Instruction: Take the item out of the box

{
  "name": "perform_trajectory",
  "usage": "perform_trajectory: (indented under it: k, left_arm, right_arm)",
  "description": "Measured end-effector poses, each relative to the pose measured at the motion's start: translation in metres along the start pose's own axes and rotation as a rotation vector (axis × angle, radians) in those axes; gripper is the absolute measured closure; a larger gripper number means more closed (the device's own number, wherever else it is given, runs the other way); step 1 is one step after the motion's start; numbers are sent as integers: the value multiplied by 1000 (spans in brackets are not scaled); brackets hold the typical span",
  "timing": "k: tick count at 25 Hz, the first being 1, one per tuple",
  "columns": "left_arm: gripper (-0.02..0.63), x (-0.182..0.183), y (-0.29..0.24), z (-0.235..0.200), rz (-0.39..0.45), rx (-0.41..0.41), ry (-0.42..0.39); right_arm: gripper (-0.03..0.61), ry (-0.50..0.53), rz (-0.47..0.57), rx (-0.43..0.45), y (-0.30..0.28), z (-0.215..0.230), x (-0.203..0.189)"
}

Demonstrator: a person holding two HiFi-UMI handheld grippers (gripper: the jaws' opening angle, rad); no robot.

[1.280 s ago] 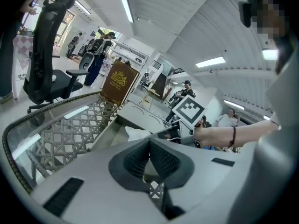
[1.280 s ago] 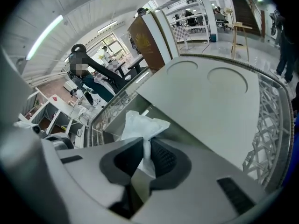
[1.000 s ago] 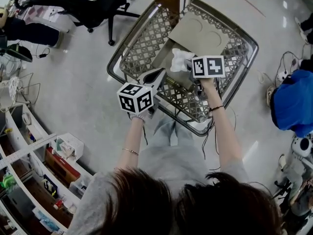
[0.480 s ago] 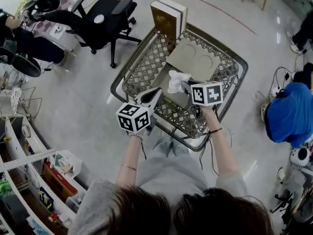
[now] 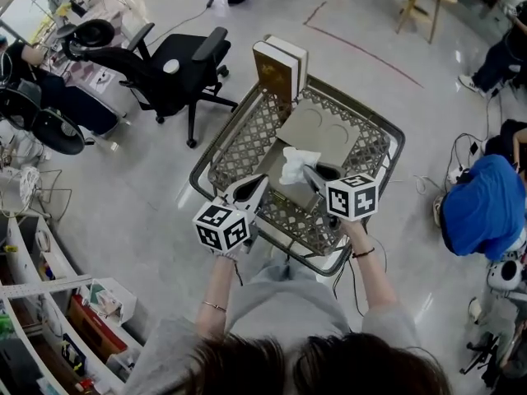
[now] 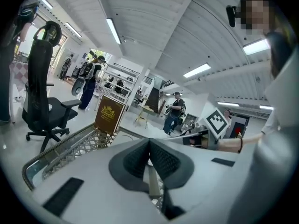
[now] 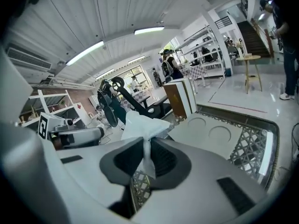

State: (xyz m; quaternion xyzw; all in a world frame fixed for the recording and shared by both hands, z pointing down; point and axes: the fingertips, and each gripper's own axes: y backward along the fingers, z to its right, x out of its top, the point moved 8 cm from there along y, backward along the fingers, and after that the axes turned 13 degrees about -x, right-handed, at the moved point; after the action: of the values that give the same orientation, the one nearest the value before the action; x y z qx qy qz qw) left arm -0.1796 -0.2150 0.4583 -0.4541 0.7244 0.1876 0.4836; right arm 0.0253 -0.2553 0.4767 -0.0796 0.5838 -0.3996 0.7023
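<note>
My right gripper (image 5: 311, 171) is shut on a white tissue (image 5: 296, 164), which hangs crumpled above a grey cardboard box (image 5: 316, 133) lying in a metal mesh basket (image 5: 216, 148). In the right gripper view the tissue (image 7: 142, 124) runs down between the dark pads (image 7: 164, 160) and bunches above them. The box's flat grey panel with two round marks (image 7: 212, 133) lies beyond. My left gripper (image 5: 260, 183) hovers over the basket's near left side. Its jaws (image 6: 149, 146) are shut with nothing between them.
A brown and white boxed item (image 5: 279, 63) stands upright at the basket's far rim. A black office chair (image 5: 175, 63) is to the left on the shiny floor. A person in blue (image 5: 477, 205) is at the right. Shelves (image 5: 49, 295) run along the near left.
The head view has swung, so the basket sits lower in the picture. Both grippers keep about the same places over the basket, and the right one still holds the tissue.
</note>
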Motion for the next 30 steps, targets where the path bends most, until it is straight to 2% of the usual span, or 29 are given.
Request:
perform_trajectory:
  k: [8,20,30]
  left_arm:
    - [597,25,15,21,50,-23,-70]
    - [595,66,26,46,143,-33,-197]
    - [597,90,41,58,187,15,-285]
  right_arm:
    - [514,43,187,13,45,-14,17]
    - [514,121,449,-27,107,-21,52]
    - [514,164,573,-88,142,-16,68]
